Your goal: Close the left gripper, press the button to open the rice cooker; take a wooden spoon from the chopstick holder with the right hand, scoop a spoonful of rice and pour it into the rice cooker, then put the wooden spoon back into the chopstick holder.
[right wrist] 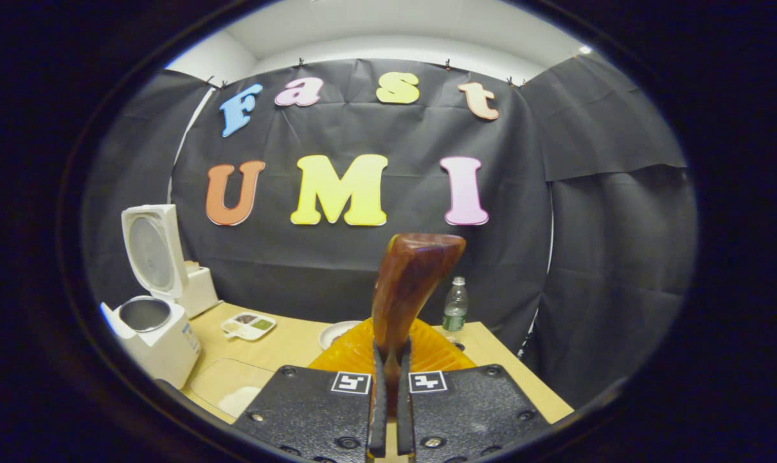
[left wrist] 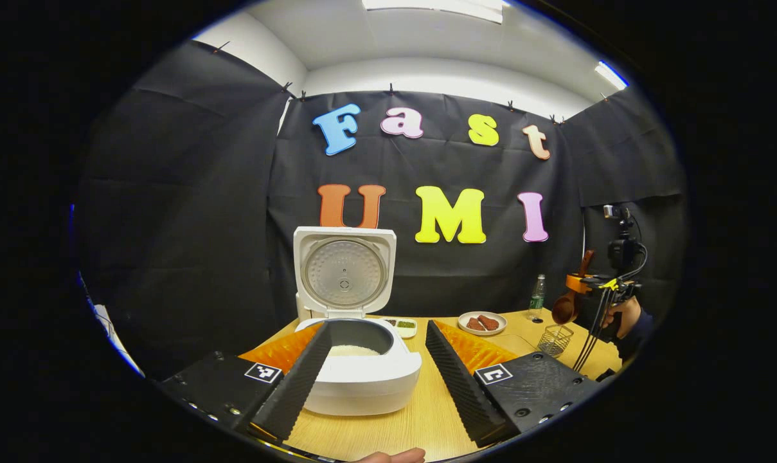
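While lid stands up: rice cooker [left wrist: 356,373] sits open near the desk's [left wrist: 427,418] left edge, rice inside.
Wooden spoon [right wrist: 409,289]: clamped upright by right gripper [right wrist: 388,411].
Chopstick holder [left wrist: 555,339]: near desk's right edge, below spoon.
Left gripper [left wrist: 375,366]: spread wide, holding nothing.

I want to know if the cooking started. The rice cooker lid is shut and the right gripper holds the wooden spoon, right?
Not quite. The rice cooker lid stands open, as the left gripper view shows. The right gripper does hold the wooden spoon.
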`<state>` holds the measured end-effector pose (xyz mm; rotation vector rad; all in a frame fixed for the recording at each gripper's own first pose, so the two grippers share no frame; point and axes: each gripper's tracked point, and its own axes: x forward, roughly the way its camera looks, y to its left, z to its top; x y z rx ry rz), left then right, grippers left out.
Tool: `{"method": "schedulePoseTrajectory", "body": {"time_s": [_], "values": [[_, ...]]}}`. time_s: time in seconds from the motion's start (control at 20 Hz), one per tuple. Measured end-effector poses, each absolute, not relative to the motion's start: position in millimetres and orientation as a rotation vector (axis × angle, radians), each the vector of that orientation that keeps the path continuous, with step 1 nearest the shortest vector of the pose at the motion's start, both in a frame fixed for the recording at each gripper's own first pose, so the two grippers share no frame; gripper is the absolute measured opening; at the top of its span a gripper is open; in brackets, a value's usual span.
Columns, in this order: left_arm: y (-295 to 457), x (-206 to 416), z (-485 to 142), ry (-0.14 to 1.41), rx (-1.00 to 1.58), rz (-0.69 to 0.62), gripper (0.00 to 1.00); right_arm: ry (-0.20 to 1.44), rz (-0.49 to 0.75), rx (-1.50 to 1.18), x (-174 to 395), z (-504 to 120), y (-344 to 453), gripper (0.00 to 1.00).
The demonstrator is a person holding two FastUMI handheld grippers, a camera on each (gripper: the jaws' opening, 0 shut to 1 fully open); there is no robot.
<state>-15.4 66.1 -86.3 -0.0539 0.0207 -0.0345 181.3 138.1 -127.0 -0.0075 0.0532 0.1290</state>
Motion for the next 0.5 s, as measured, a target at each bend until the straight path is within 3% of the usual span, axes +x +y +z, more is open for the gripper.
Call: {"method": "schedulePoseTrajectory", "body": {"time_s": [0.5], "values": [[69.2, -19.7, -99.5, 0.049, -0.026, -0.051, 0.94, 0.173, 0.299, 0.002, 180.3, -195.7, 248.7, 0.08]]}}
